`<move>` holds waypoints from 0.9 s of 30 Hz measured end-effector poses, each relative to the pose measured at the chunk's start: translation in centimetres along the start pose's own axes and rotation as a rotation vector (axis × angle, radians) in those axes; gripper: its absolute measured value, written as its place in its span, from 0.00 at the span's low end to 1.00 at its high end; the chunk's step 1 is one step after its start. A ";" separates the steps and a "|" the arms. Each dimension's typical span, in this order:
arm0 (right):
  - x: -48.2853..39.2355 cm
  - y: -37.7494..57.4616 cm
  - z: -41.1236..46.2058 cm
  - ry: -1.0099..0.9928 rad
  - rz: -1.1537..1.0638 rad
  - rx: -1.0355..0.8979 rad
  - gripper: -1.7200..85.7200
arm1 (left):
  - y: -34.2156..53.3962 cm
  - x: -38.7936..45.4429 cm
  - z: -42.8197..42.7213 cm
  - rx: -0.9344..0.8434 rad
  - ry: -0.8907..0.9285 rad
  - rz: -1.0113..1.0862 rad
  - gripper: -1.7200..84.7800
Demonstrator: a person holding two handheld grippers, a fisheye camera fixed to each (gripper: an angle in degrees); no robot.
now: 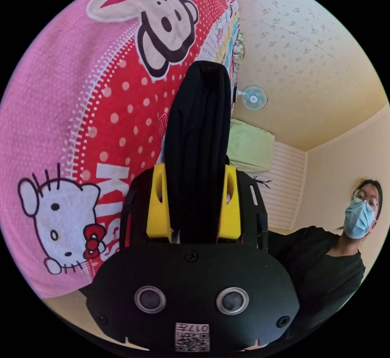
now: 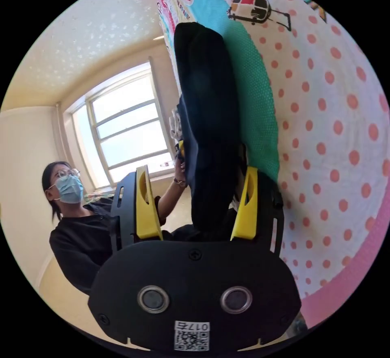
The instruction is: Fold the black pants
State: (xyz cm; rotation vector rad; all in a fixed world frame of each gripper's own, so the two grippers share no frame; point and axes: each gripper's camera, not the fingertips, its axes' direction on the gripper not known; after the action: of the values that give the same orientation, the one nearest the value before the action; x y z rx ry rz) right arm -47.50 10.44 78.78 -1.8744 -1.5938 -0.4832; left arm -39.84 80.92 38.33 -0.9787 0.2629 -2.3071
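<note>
In the left gripper view we see our left gripper (image 1: pixel 198 203) with its two yellow jaws drawn in close on either side of a thick bunch of the black pants (image 1: pixel 198 138); both jaws press against the cloth, so the pants are pinched firmly between them. The bunched cloth stands up out of the jaws toward the top of that view, in front of a pink and red cartoon blanket (image 1: pixel 81 122). Beside the blanket we see a speckled ceiling (image 1: pixel 308 49), a small wall fan (image 1: pixel 253 98), a pale green cloth-covered thing (image 1: pixel 250 146) and a person (image 1: pixel 325 260) in a black top and a face mask at the edge of the view. In the right gripper view our right gripper (image 2: pixel 199 207) has its yellow jaws set wider apart. The pants (image 2: pixel 209 130) rise between them as a dark roll that lies against one jaw, with a clear gap to the other, so only one jaw touches the cloth. Behind the pants there we see a white blanket with pink dots and a green patch (image 2: pixel 325 130), and on the other side a window (image 2: pixel 126 126) and the person (image 2: pixel 77 228), one hand (image 2: pixel 180 171) raised near the cloth.
</note>
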 end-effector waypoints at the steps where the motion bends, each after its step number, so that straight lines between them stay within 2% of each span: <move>1: 0.4 0.3 -0.1 -0.015 -0.004 0.023 0.35 | 0.0 -0.2 -0.2 0.000 0.007 -0.005 0.24; 3: 1.6 1.0 0.3 -0.023 -0.019 0.076 0.32 | -0.2 -0.5 -0.3 -0.004 0.022 -0.015 0.24; 6: 2.7 -0.3 3.4 -0.040 -0.047 0.025 0.29 | -1.2 -0.8 0.2 -0.041 0.039 -0.018 0.25; 10: 3.4 -1.9 5.0 0.195 0.031 0.018 0.21 | -2.4 -1.3 1.2 -0.092 0.057 -0.039 0.24; 13: 4.2 -2.1 5.0 0.151 0.056 -0.001 0.18 | -2.6 -1.5 1.9 -0.110 0.059 -0.060 0.19; 15: 2.4 -1.9 5.8 0.111 -0.033 0.009 0.15 | -2.7 -0.6 1.8 -0.110 0.058 -0.027 0.16; 22: -6.0 -5.9 11.8 0.140 -0.292 -0.022 0.12 | -3.8 7.0 -7.2 0.094 0.052 0.176 0.14; 27: -12.7 -13.8 22.9 0.150 -0.524 -0.174 0.12 | -5.3 10.9 -17.9 0.285 -0.029 0.323 0.14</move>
State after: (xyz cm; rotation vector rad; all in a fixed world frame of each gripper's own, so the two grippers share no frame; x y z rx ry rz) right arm -66.20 17.25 56.82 -1.4778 -1.9865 -0.9893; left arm -60.79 77.59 34.23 -0.7637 0.0698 -1.9688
